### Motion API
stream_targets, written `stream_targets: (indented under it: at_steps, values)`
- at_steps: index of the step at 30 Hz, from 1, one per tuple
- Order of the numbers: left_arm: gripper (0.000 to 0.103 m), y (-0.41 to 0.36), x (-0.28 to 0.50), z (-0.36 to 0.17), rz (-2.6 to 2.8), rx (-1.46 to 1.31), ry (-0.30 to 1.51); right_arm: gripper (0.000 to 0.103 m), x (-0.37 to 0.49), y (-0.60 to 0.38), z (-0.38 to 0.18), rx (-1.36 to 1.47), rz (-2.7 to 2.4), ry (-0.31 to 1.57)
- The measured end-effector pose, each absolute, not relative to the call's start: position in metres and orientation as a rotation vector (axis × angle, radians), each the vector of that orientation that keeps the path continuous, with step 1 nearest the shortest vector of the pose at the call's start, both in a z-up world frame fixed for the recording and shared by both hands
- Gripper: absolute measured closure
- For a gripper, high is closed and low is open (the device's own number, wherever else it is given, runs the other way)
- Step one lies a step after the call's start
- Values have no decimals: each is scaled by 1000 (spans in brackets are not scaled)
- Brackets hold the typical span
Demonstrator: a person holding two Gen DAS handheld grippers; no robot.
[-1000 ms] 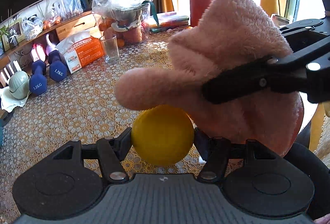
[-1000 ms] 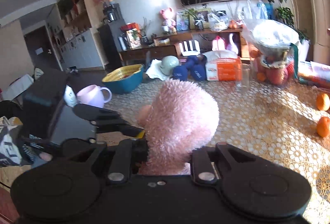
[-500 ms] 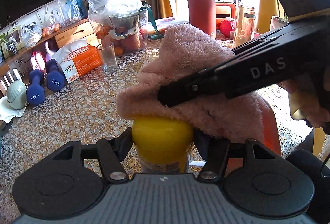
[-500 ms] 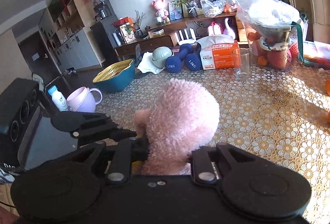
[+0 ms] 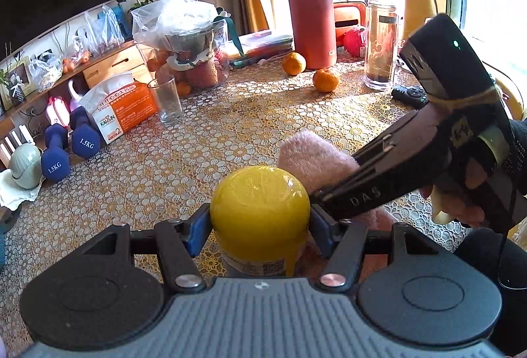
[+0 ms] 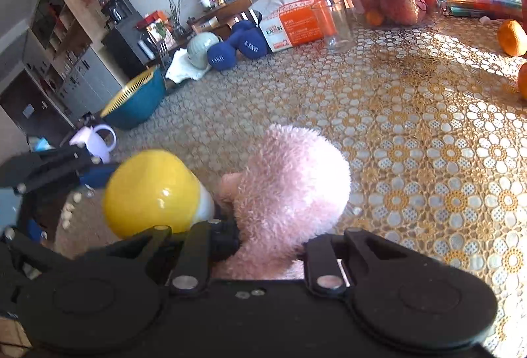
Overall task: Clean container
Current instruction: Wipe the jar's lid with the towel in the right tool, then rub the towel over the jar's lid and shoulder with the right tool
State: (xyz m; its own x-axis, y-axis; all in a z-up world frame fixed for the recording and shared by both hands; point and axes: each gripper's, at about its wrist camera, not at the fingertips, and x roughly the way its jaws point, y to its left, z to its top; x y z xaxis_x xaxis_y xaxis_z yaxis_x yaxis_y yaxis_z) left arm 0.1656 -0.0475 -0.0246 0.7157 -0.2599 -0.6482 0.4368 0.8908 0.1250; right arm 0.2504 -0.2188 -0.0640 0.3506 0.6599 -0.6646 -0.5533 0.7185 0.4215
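We see the left tongs clamped on the yellow-capped container, their blue pads pressing either side of its cap, above the near part of the desk with its lace cover. The right tongs grip a fluffy pink cloth, which touches the container's right side just below the cap. Two oranges lie far off by a red flask.
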Motion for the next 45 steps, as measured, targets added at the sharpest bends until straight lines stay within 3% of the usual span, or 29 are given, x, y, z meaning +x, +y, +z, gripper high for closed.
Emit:
stream_targets:
  at_steps: [4, 12, 16, 30, 45]
  values:
    - [40, -46, 165, -25, -390, 274, 669, 85, 240, -230, -59, 92, 781, 916]
    - [40, -44, 160, -27, -395, 279, 661, 85, 216, -248, 15, 102, 932, 710]
    - [40, -44, 159, -27, -394, 279, 657, 85, 209, -239, 29, 82, 1032, 698]
    - [41, -39, 159, -28, -395, 261, 651, 85, 251, -231, -5, 162, 972, 793]
    - [41, -37, 157, -28, -402, 249, 643, 85, 269, -226, -81, 195, 944, 1042]
